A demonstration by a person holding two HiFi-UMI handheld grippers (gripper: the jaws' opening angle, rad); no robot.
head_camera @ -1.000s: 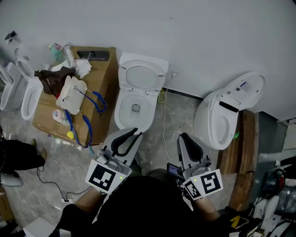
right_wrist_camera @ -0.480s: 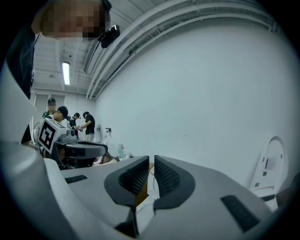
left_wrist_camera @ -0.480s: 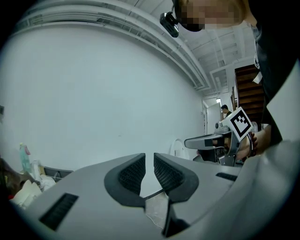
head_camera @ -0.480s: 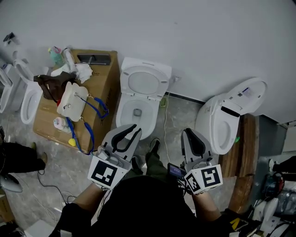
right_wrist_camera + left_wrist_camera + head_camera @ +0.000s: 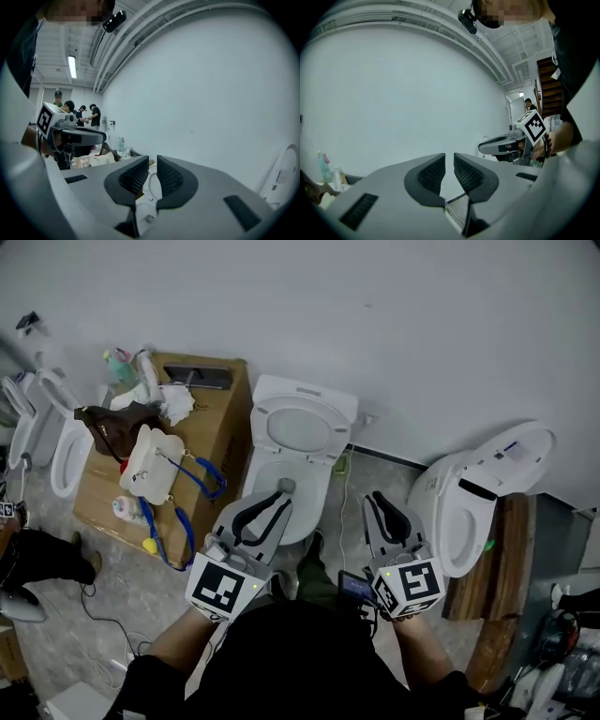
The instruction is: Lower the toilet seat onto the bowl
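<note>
Seat (image 5: 302,426) is up, leaning back toward the wall above the open bowl (image 5: 317,495). In the head view my left gripper (image 5: 279,493) overlaps the bowl's front. Its jaws are together with nothing between them. My right gripper (image 5: 376,499) is just right of the bowl and clear of it, jaws also drawn together and empty. A box (image 5: 223,442) stands against the bowl's left side.

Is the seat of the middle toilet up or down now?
Up. The seat stands raised at the back, and the open bowl shows in front of it, uncovered.
</note>
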